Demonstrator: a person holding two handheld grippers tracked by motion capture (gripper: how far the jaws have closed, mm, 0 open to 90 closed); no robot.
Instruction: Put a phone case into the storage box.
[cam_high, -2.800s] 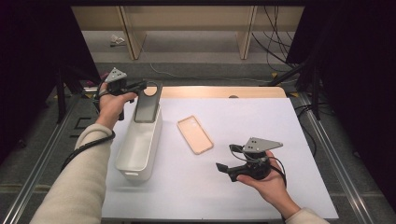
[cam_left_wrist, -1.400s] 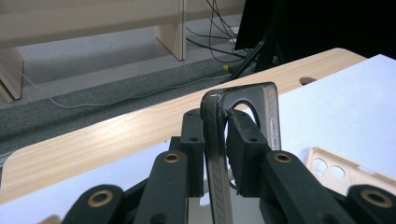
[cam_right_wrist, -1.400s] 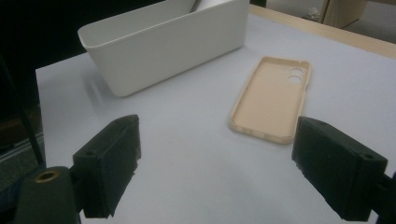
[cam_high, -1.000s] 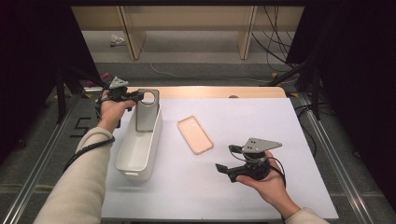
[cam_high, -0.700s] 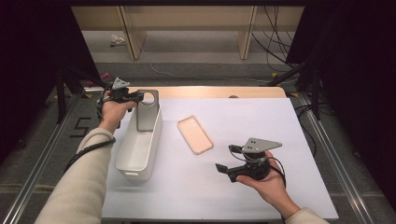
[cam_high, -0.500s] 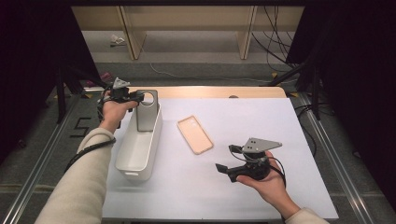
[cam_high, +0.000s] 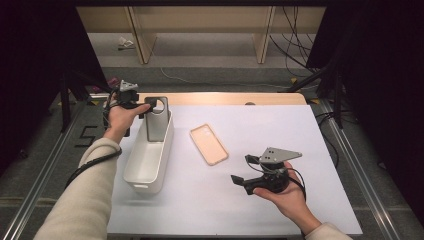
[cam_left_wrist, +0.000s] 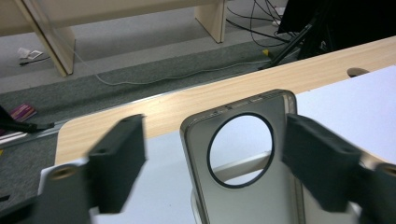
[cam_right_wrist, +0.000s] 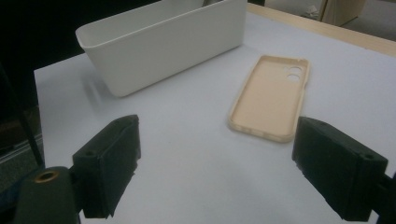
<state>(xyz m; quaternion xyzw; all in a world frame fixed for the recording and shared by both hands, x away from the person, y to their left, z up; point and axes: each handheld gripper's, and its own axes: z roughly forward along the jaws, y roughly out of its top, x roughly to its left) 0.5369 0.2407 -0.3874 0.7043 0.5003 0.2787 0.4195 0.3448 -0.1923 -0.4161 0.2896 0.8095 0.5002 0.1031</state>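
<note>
Two phone cases and one tub are on the white table top. The first is a grey, hard-shelled phone case with a large round camera cut-out, standing upright with its lower end inside the long white plastic tub, at the tub's far end. It sits between the jaws of the left gripper. The jaws are spread wider than the case: one stands clear of it with a gap, and the other is right at the case's edge, though whether it actually touches is hard to tell in the left gripper view. So the left gripper is open and has no firm hold of the case.

The second is a peach-coloured, soft-looking phone case, lying flat with its hollow side up and two small round holes near its far end. It lies ahead of the right gripper, between the lines of its two jaws and well apart from them. The right gripper is spread wide and holds nothing; a hand carries it low over the near part of the table. The tub lies beyond its left jaw.

In the high view, a single digit "5" is marked on the floor beside the left forearm.
</note>
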